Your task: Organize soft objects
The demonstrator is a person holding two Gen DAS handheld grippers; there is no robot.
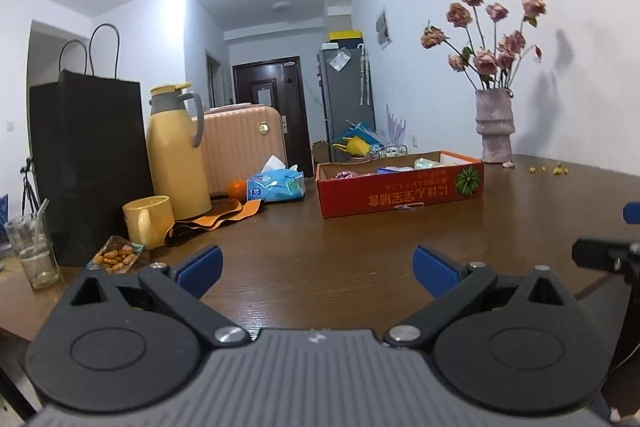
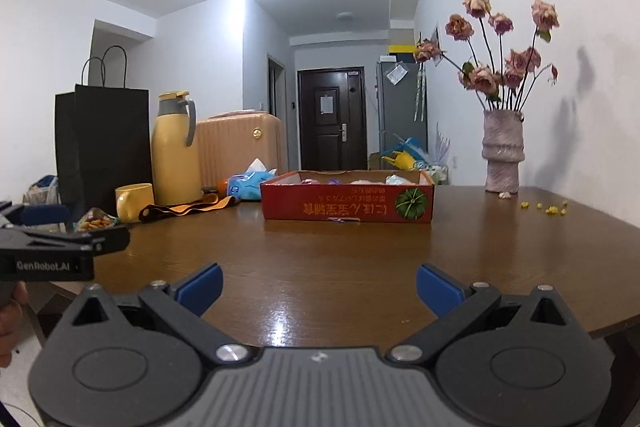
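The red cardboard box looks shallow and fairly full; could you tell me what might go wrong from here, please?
1. The red cardboard box has low walls, so a clumsy reach by either open gripper could spill items.
2. The vase of dried flowers stands near the box; a wide swing of the right gripper might topple it.

A red cardboard box (image 2: 347,205) bears a green pumpkin print and yellow lettering on the dark brown wood-grain tabletop (image 2: 360,267). The thermos (image 1: 176,155) and mug (image 1: 147,221) are yellow, the paper bag (image 1: 90,163) black. Faded pink roses (image 2: 504,43) stand in a mottled pink vase (image 2: 503,151).
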